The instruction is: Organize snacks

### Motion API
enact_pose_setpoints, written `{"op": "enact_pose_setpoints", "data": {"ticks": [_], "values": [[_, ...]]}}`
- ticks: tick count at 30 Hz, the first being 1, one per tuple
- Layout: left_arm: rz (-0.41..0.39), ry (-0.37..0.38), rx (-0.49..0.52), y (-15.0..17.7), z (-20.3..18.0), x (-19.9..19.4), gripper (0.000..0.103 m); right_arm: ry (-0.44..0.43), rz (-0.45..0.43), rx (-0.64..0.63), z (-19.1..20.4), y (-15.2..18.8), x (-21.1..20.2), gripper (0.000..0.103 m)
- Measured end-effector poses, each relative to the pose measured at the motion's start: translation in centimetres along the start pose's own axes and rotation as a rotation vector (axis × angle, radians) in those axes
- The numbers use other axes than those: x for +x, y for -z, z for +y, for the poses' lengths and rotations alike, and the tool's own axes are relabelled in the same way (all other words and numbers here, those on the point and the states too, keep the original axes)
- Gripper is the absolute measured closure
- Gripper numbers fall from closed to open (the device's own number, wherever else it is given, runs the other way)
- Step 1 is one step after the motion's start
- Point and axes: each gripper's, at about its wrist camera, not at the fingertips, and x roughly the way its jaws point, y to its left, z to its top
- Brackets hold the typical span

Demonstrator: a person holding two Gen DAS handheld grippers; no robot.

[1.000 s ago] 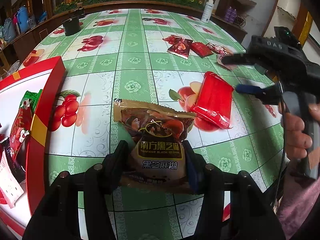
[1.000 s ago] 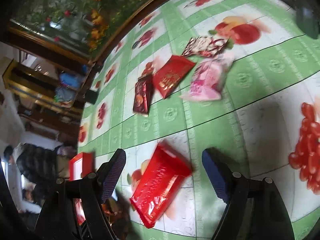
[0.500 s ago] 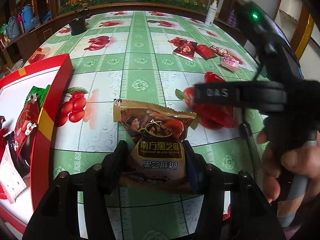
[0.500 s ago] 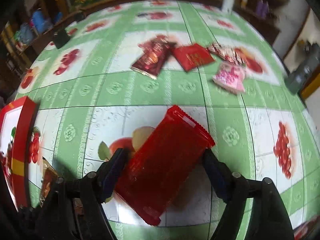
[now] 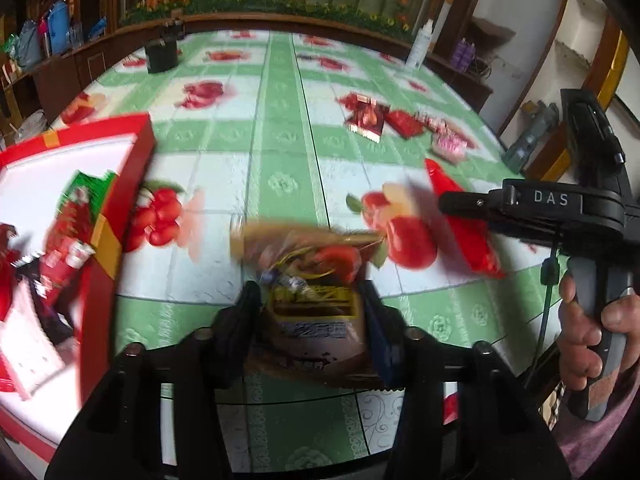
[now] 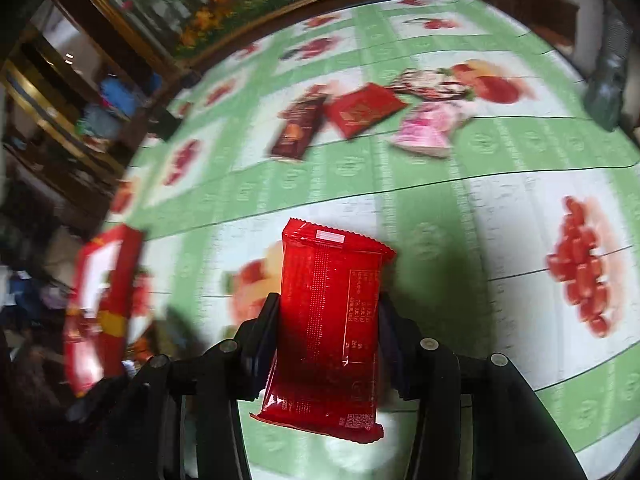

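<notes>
Both grippers are loaded. The left gripper (image 5: 310, 312) has just been closing and now clamps the brown packet (image 5: 308, 280) at its lower half. The right gripper (image 6: 328, 320) has likewise just been closing and now clamps the red packet (image 6: 328, 320) across its middle. Both packets appear lifted clear of the bench (image 5: 280, 168), though blur leaves the brown one uncertain.

The step in hand appears to be carrying both packets to the red box (image 5: 116, 216) at the left.

- Keep grip pressure constant; the film wrappers are likely slippery.
- Clear the box wall before lowering.
- Place one packet at a time, into free space beside the snacks already inside.
- Four more packets (image 6: 360, 112) remain at the far side.
</notes>
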Motion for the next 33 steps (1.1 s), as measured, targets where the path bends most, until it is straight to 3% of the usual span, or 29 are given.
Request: {"op": "enact_pose_setpoints", "data": {"ticks": [6,10,16,18,20,23,24,28,33], "values": [[-0.089,-0.031,-0.006,-0.7,1.8,-3.4,0.064,-0.173,-0.041,-0.082,5.5,0.0,-1.0,0.056],[-0.033,-0.005,-0.005,-0.3,2.7,-3.0,0.064,-0.138,-0.088,-0.106,7.9,0.1,-0.8,0.056],[0.028,0.013,-0.002,0.5,1.2,-0.8,0.04,-0.082,-0.072,-0.078,6.3,0.4,0.1,0.056],[0.043,-0.011,0.019,0.6,0.5,0.1,0.031,-0.074,-0.068,-0.066,5.4,0.7,0.1,0.056],[0.065,-0.03,0.027,0.8,0.1,1.2,0.031,-0.074,-0.069,-0.057,4.7,0.9,0.1,0.056],[0.036,-0.059,0.052,1.2,0.0,1.7,0.035,-0.07,-0.078,-0.047,3.7,0.9,0.0,0.056],[0.018,-0.051,0.055,1.1,0.0,1.6,0.05,-0.072,-0.078,-0.041,3.3,0.9,0.1,0.056],[0.013,-0.044,0.048,0.9,0.3,1.6,0.055,-0.081,-0.069,-0.019,2.4,1.0,0.5,0.056],[-0.062,-0.043,0.059,0.8,-0.3,-0.9,0.064,-0.118,-0.064,-0.03,3.0,1.3,0.8,0.056]]}}
